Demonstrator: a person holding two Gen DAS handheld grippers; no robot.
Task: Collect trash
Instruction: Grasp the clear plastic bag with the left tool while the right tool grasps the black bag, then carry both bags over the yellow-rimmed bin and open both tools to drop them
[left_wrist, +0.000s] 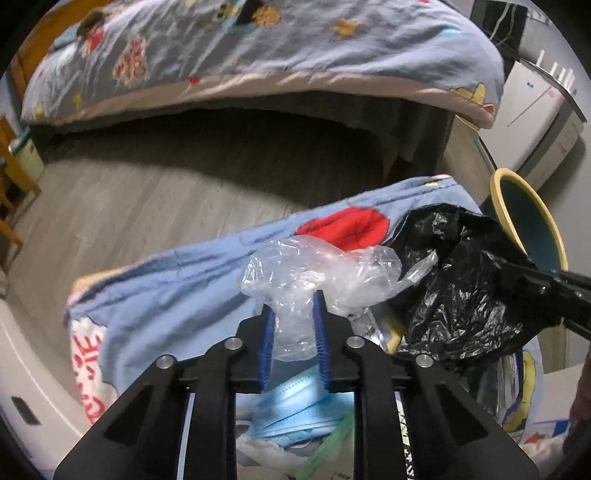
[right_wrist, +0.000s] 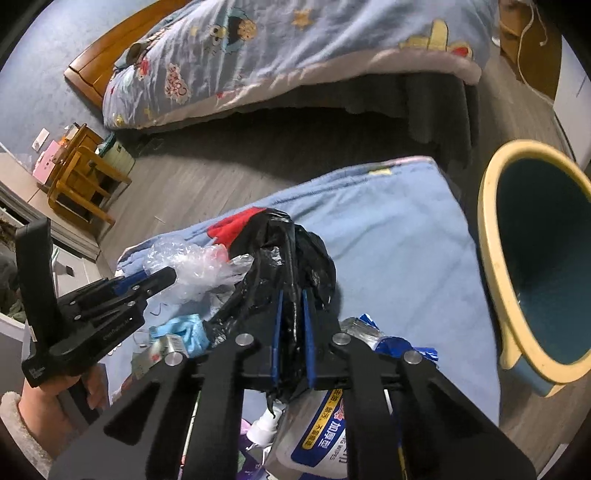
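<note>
One clear plastic bag (left_wrist: 317, 273) lay crumpled on the blue cushion (left_wrist: 177, 291), pinched by the left gripper (left_wrist: 294, 325). Just beside it, one black bag (right_wrist: 291, 258) was clamped tight in the right gripper (right_wrist: 292, 325). One blue mask (left_wrist: 295, 406) lay below. One yellow-rimmed bin (right_wrist: 487, 258) stood alongside the cushion.

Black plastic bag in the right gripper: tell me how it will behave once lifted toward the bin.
The black plastic bag looks thin and crinkled, so it will probably droop and trail rather than hold shape. It seems very light. The right gripper pinches one bunched fold, which may slide out of the glossy film.
</note>
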